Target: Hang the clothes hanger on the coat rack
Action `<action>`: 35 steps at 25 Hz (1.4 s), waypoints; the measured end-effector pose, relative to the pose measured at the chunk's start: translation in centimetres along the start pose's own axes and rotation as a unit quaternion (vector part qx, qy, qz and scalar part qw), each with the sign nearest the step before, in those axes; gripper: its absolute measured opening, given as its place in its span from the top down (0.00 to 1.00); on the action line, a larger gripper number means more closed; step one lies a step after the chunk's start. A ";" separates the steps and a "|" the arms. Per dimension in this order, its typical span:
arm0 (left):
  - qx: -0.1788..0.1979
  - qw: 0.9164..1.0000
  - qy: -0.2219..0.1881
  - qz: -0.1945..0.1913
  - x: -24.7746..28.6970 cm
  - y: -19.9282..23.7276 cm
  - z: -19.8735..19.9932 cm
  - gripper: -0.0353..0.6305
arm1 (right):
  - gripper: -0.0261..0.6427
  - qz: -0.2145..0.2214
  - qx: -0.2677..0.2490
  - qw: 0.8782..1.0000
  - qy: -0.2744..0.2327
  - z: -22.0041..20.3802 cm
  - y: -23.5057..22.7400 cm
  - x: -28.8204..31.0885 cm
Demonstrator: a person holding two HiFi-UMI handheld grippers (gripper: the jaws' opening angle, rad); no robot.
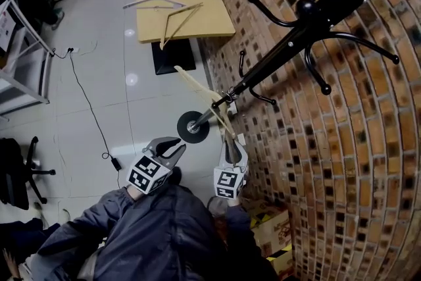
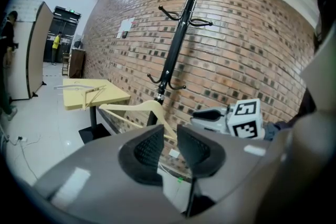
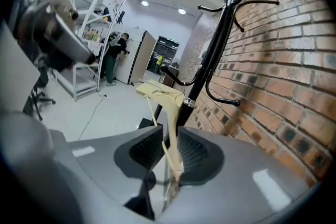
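Note:
A pale wooden clothes hanger [image 1: 197, 90] slants up from my right gripper [image 1: 231, 145], whose jaws are shut on one of its arms [image 3: 169, 113]. The hanger's upper part lies against the pole of the black coat rack [image 1: 283, 52], level with the lower hooks [image 1: 262, 98]; I cannot tell whether it rests on one. My left gripper [image 1: 172, 145] hangs open and empty to the left, apart from the hanger. The left gripper view shows the hanger [image 2: 137, 109], the rack [image 2: 176, 44] and the right gripper [image 2: 226, 118] ahead of the open left gripper [image 2: 169, 139].
The rack stands close to a brick wall [image 1: 329, 141], its round base [image 1: 193, 127] on the tiled floor. Farther off, a yellow table [image 1: 210, 23] carries two more hangers [image 1: 154, 3]. A cable [image 1: 92, 108] crosses the floor; an office chair [image 1: 20, 171] stands left.

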State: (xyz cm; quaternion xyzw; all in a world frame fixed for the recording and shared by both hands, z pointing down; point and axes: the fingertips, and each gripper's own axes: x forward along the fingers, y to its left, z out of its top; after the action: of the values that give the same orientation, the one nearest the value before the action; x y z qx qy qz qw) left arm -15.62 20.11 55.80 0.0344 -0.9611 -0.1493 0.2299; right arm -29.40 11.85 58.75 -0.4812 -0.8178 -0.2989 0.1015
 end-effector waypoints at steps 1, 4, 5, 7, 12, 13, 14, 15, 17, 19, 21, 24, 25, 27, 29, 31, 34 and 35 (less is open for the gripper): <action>0.000 1.000 0.001 -0.002 0.1 -0.2 -0.1 0.83 | 0.82 0.011 0.024 1.000 -0.009 0.4 0.5 -1.2; 0.001 1.000 0.004 -0.011 0.4 -1.0 -0.5 0.83 | 0.85 0.033 0.071 0.997 -0.026 1.5 1.9 -4.6; 0.002 1.000 0.004 -0.014 0.5 -1.3 -0.6 0.83 | 0.86 0.039 0.081 0.995 -0.032 2.0 2.3 -5.6; 0.003 1.000 0.006 -0.018 0.7 -1.7 -0.7 0.83 | 0.87 0.047 0.095 0.993 -0.044 2.9 3.1 -7.0; 0.007 1.000 0.007 -0.028 1.3 -2.7 -0.6 0.83 | 0.92 0.048 0.112 0.991 -0.056 4.1 3.6 -7.9; 0.008 1.000 0.008 -0.029 1.4 -2.8 -0.6 0.83 | 0.93 0.048 0.112 0.991 -0.056 4.2 3.7 -8.0; 0.008 1.000 0.008 -0.029 1.4 -3.0 -0.7 0.83 | 0.95 0.049 0.109 0.991 -0.056 4.2 3.7 -8.0; 0.009 1.000 0.009 -0.029 1.4 -3.0 -0.8 0.83 | 0.95 0.049 0.107 0.992 -0.055 4.2 3.8 -8.1; 0.009 1.000 0.010 -0.026 1.4 -3.1 -0.9 0.83 | 0.95 0.048 0.106 0.992 -0.053 4.0 3.7 -8.2; 0.009 1.000 0.009 -0.023 1.3 -3.0 -0.8 0.83 | 0.95 0.048 0.108 0.992 -0.052 3.8 3.4 -8.2; 0.009 1.000 0.008 -0.019 1.3 -2.9 -0.8 0.83 | 0.95 0.048 0.108 0.992 -0.051 3.7 3.2 -8.0; 0.007 1.000 0.006 -0.013 1.2 -2.7 -0.8 0.83 | 0.95 0.049 0.105 0.992 -0.054 3.8 3.1 -7.9; 0.007 1.000 0.006 -0.013 1.2 -2.7 -0.9 0.83 | 0.95 0.050 0.105 0.992 -0.055 3.9 3.1 -7.9; 0.009 1.000 0.006 -0.012 1.2 -2.8 -0.8 0.83 | 0.95 0.051 0.106 0.991 -0.058 4.1 3.1 -7.9; 0.012 1.000 0.005 -0.012 1.2 -2.9 -0.7 0.83 | 0.95 0.051 0.106 0.991 -0.061 4.2 3.1 -8.0; 0.013 1.000 0.004 -0.011 1.2 -2.9 -0.7 0.83 | 0.95 0.050 0.105 0.991 -0.063 4.2 3.0 -8.0; 0.011 1.000 0.005 -0.010 1.4 -3.0 -0.8 0.83 | 0.95 0.050 0.105 0.991 -0.063 4.2 2.8 -8.0; 0.011 1.000 0.006 -0.010 1.4 -3.0 -0.9 0.83 | 0.95 0.050 0.106 0.991 -0.063 4.1 2.8 -8.1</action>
State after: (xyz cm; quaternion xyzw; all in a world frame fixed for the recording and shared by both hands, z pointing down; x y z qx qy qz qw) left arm -16.49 16.83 56.22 0.0477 -0.9608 -0.1412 0.2336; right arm -22.37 9.38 52.87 -0.5258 -0.8245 -0.1746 0.1150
